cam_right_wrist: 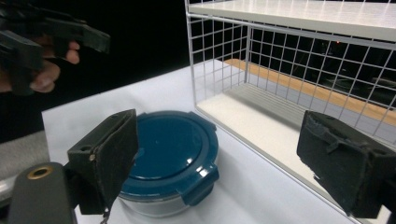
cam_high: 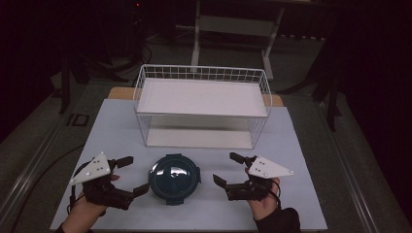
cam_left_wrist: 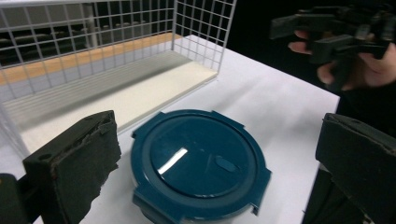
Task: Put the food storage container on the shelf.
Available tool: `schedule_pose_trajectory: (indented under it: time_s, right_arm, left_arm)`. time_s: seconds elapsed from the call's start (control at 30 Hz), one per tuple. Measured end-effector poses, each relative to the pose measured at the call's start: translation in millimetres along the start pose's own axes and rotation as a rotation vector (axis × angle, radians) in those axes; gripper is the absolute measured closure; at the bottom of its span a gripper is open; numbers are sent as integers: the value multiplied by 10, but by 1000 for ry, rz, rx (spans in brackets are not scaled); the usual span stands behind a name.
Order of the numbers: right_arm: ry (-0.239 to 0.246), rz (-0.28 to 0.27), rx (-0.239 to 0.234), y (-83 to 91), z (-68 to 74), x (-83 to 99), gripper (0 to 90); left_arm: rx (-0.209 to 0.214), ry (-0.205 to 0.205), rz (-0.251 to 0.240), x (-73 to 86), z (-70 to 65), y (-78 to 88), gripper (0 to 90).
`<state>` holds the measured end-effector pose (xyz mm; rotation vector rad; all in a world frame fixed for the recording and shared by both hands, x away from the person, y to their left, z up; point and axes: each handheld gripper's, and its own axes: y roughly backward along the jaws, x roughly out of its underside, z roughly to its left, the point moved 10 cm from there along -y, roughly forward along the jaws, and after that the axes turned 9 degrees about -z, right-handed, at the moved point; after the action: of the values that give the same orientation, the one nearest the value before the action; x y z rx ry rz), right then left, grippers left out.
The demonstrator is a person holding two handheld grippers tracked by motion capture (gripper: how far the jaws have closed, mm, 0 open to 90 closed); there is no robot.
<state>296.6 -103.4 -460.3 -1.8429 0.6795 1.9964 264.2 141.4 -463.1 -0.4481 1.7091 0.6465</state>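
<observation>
Round container [cam_high: 174,178]: clear base, dark teal snap-lock lid with four clip tabs, glossy, a glare streak on the top. It sits on the white table [cam_high: 291,160] near its front edge, just in front of the white wire rack [cam_high: 201,104]. Left gripper [cam_high: 131,174] and right gripper [cam_high: 226,169] flank it, both with jaws spread wide, nothing between the pads, neither touching the container.

A round dark-blue lidded container [cam_high: 174,178] sits near the table's [cam_high: 296,145] front edge, midway across it. The left gripper [cam_high: 132,175] and the right gripper [cam_high: 226,169] flank it, jaws spread, touching nothing. A white wire rack [cam_high: 202,106] stands toward the back edge.
</observation>
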Motion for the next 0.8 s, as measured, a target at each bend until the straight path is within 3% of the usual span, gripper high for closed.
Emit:
schedule_pose_trajectory:
  time_s: [0.23,0.47,0.5,0.53,0.63,0.73,0.77,0.8]
  right_arm:
    - [-13,-11,21,12,-11,-40,112]
    - [-28,-11,33,-4,-19,-21,100]
    - [-28,-11,33,-4,-19,-21,100]
    - [-21,-12,52,-10,-27,-25,100]
    - [-3,-5,53,-31,11,-11,100]
    - [2,2,54,-39,25,9,100]
    - [-2,14,49,-49,39,37,100]
    - [-2,14,49,-49,39,37,100]
  left_arm:
    - [-36,35,31,1,150,-94,0]
    - [-81,151,90,131,327,-188,0]
    - [-81,151,90,131,327,-188,0]
    - [-78,208,105,177,363,-211,0]
    - [-85,300,185,330,435,-266,0]
    - [-89,328,216,408,467,-295,0]
    - [-95,374,243,478,501,-316,0]
    - [-95,374,243,478,501,-316,0]
